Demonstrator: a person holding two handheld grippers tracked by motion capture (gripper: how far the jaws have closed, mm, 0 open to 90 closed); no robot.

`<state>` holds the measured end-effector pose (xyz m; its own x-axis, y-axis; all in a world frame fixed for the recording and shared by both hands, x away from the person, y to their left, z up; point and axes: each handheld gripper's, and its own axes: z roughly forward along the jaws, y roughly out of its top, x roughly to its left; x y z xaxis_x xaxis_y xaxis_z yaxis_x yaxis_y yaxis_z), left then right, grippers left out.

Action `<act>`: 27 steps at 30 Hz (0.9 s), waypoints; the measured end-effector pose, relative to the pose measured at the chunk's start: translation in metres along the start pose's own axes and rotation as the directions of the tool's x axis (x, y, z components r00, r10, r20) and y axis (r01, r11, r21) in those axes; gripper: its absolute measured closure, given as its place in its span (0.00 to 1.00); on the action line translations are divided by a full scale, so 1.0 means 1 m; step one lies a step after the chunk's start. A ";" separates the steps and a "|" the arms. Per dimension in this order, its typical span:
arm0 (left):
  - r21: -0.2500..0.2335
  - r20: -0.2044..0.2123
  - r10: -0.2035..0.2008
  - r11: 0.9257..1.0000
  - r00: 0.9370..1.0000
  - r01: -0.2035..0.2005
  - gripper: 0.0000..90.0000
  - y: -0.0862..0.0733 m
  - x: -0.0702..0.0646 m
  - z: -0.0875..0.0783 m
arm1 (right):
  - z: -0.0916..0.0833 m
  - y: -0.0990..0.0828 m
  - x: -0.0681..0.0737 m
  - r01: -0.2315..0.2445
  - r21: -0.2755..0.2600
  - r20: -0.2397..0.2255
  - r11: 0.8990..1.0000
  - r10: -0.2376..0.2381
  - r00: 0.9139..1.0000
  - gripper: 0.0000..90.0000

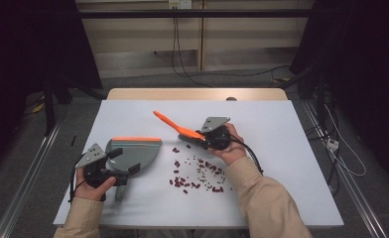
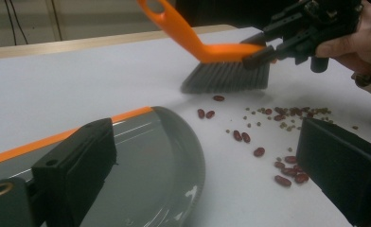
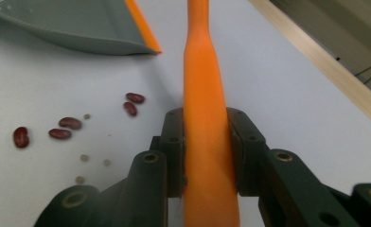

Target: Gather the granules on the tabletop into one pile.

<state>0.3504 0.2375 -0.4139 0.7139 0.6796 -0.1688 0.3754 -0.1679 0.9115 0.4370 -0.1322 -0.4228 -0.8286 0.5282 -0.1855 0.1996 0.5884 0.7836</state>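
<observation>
A white table point(image 1: 133, 111) carries a scatter of red beans point(image 1: 182, 182) mixed with smaller greenish ones, lying between the two grippers, nearer the right sleeve. A grey dustpan point(image 1: 133, 151) with an orange front edge lies flat at the left; open tabletop separates that edge from the nearest beans, and nothing stands between them. Beyond the table's far edge, cables point(image 1: 182, 64) hang down a pale wall.

The right gripper point(image 3: 206, 151) is clenched on the orange brush point(image 1: 175, 126): in the right gripper view both pads press the flat handle from either side. In the left gripper view the brush's grey bristles point(image 2: 228, 78) reach down to the table just behind the farthest beans, with its handle slanting up and away.

The left gripper point(image 1: 120, 171) sits at the dustpan's rear. Its jaws stand wide apart, one over the pan's surface, the other beside the beans; whether they grip the pan's handle I cannot tell.

No brand, label or writing can be read.
</observation>
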 end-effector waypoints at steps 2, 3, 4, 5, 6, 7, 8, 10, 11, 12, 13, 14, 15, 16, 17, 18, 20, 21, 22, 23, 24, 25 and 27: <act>-0.001 0.000 -0.002 1.000 1.000 0.002 0.06 0.000 0.000 0.000 | 0.001 0.000 0.004 0.010 -0.004 -0.027 1.000 -0.010 1.000 0.79; -0.001 -0.001 -0.003 1.000 1.000 0.003 0.06 -0.001 0.001 0.000 | 0.000 0.000 0.006 0.028 0.002 -0.030 1.000 -0.028 0.999 0.79; 0.000 -0.001 -0.003 1.000 1.000 0.003 0.06 -0.001 0.001 0.000 | -0.002 0.000 0.008 0.026 0.003 -0.040 1.000 -0.026 0.999 0.79; 0.001 -0.001 -0.004 1.000 1.000 0.004 0.06 -0.001 0.001 0.000 | -0.003 -0.001 0.008 0.019 -0.002 -0.052 1.000 -0.020 0.998 0.79; 0.001 -0.001 -0.003 1.000 1.000 0.003 0.06 -0.001 0.001 0.000 | -0.005 -0.002 0.009 0.018 -0.008 -0.069 1.000 -0.018 0.997 0.79; -0.001 -0.001 -0.002 1.000 1.000 0.002 0.06 -0.001 0.001 0.000 | -0.006 -0.003 0.011 0.022 -0.009 -0.073 1.000 -0.023 0.997 0.79; -0.002 0.001 -0.003 1.000 1.000 0.003 0.06 -0.001 0.001 0.000 | -0.008 -0.003 0.013 0.027 -0.009 -0.079 1.000 -0.027 0.996 0.79; 0.002 -0.001 0.002 1.000 1.000 -0.002 0.06 -0.001 0.001 0.000 | -0.011 -0.005 0.018 0.037 -0.012 -0.090 0.999 -0.038 0.995 0.79; 0.003 0.000 0.000 1.000 1.000 0.000 0.06 -0.001 0.001 0.000 | -0.013 -0.006 0.021 0.045 -0.016 -0.094 0.999 -0.046 0.994 0.79; 0.004 0.001 0.001 1.000 1.000 -0.001 0.06 -0.001 0.000 0.001 | -0.015 -0.007 0.023 0.045 -0.021 -0.103 0.999 -0.047 0.994 0.79; 0.004 0.000 0.002 1.000 1.000 -0.002 0.06 -0.001 0.000 0.001 | -0.017 -0.008 0.025 0.047 -0.024 -0.109 0.999 -0.049 0.993 0.79; 0.002 0.001 0.002 1.000 1.000 -0.002 0.06 0.000 0.000 0.001 | -0.019 -0.009 0.027 0.046 -0.026 -0.113 0.999 -0.049 0.992 0.79; 0.003 0.000 0.002 1.000 1.000 -0.002 0.06 0.000 0.000 0.002 | -0.021 -0.010 0.029 0.053 -0.029 -0.120 0.998 -0.056 0.991 0.79; 0.005 -0.001 0.003 1.000 1.000 -0.003 0.06 0.000 -0.001 0.002 | -0.024 -0.011 0.031 0.056 -0.030 -0.122 0.998 -0.059 0.991 0.79; 0.002 0.002 0.002 1.000 1.000 -0.002 0.06 0.000 -0.001 0.002 | -0.025 -0.011 0.033 0.060 -0.028 -0.128 0.998 -0.063 0.990 0.79; 0.002 0.001 0.001 1.000 1.000 -0.001 0.06 0.000 -0.001 0.002 | -0.028 -0.011 0.036 0.069 -0.027 -0.134 0.997 -0.072 0.988 0.79; 0.004 0.000 0.002 1.000 1.000 -0.002 0.06 0.000 -0.002 0.002 | -0.030 -0.011 0.039 0.082 -0.027 -0.143 0.996 -0.085 0.986 0.79; 0.003 0.000 0.005 1.000 1.000 -0.005 0.06 0.000 -0.002 0.002 | -0.032 -0.011 0.041 0.092 -0.024 -0.146 0.995 -0.094 0.985 0.79; 0.003 0.000 0.006 1.000 1.000 -0.006 0.06 0.000 -0.002 0.002 | -0.033 -0.011 0.042 0.095 -0.027 -0.147 0.995 -0.098 0.984 0.79; 0.001 0.002 0.005 1.000 1.000 -0.005 0.06 0.000 -0.002 0.002 | -0.035 -0.010 0.043 0.094 -0.030 -0.149 0.995 -0.098 0.984 0.79; 0.003 0.000 0.005 1.000 1.000 -0.005 0.06 0.000 -0.002 0.002 | -0.036 -0.010 0.044 0.094 -0.034 -0.145 0.995 -0.098 0.985 0.79; 0.003 0.000 0.005 1.000 1.000 -0.005 0.06 0.000 -0.003 0.002 | -0.038 -0.008 0.043 0.095 -0.044 -0.137 0.994 -0.101 0.985 0.79; 0.003 0.000 0.006 1.000 1.000 -0.006 0.06 0.000 -0.002 0.002 | -0.039 -0.006 0.039 0.083 -0.064 -0.122 0.994 -0.091 0.988 0.79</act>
<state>0.3496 0.2348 -0.4138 0.7161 0.6786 -0.1635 0.3732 -0.1743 0.9112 0.3830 -0.1389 -0.4120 -0.9010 0.3939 -0.1819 0.0962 0.5902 0.8015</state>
